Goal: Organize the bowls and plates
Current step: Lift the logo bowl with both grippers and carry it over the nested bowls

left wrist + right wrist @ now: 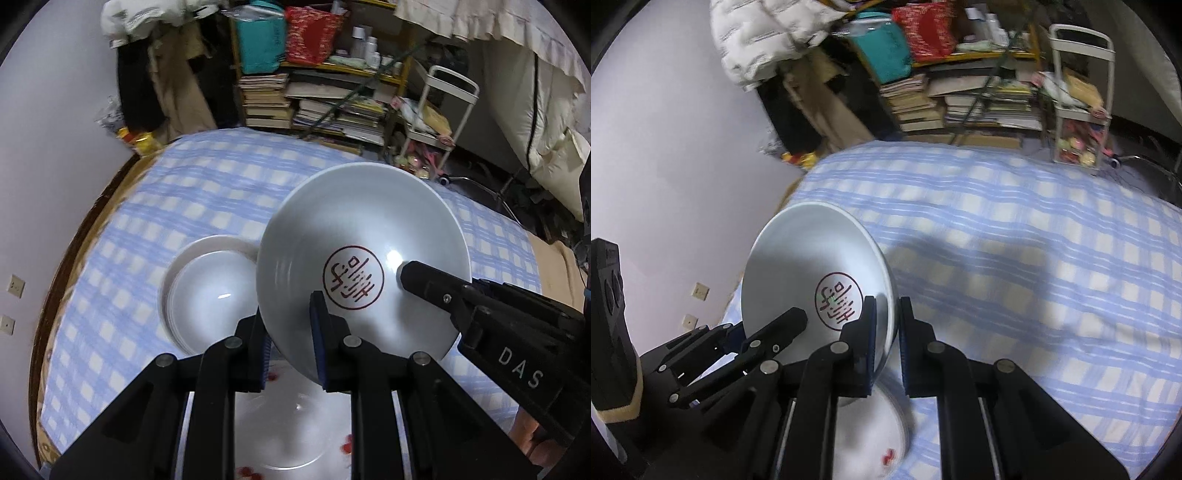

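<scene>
The white bowl [364, 266] is up off the blue checked cloth [207, 177], tipped on its side so its inside faces my cameras, and I have it pinched at the rim from two sides. My left gripper [291, 332] is clenched on the near rim, one pad inside the bowl and one behind it. My right gripper [886, 332] grasps the opposite edge the same way, wall between the pads.

Stamped in the bottom of the bowl is a red seal [353, 277]: a ring around a character-like design that I cannot read. On the body of my right gripper, as the left camera sees it reaching in from the right, white letters spell "DAS" [521, 367].

Only the left view shows the stack of white bowls [212, 291] resting on the cloth just left of the held one. Directly below the held bowl lies a white plate with small red motifs [291, 432]; the right view catches just an edge of it [886, 439]. The right view alone shows my left gripper from outside, low at left, with one finger [779, 328] across the bowl's inner face.

Beyond the bed stand a bookshelf [314, 96] crammed with piled books and a white trolley [439, 110].
</scene>
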A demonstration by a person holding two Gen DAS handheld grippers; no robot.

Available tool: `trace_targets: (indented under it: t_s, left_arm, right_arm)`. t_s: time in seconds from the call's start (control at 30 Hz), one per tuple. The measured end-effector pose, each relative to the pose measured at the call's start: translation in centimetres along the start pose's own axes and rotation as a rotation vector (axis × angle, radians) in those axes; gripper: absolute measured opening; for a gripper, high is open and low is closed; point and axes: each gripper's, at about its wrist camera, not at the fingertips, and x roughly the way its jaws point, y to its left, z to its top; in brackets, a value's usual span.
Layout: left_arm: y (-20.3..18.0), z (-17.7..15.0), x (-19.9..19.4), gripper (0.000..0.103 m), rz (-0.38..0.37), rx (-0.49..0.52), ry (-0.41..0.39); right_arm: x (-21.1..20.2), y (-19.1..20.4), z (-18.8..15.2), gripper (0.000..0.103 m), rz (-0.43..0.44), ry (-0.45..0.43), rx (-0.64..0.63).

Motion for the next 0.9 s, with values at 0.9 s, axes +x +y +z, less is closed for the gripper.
trace_targets:
  t_s: [0.9]
  left_arm:
    - [10.8, -4.5, 6.5, 0.02, -0.006, -0.195, 0.04]
  right_arm:
    - [10.4, 8.0, -3.1, 0.014, 0.045, 0.016, -0.288]
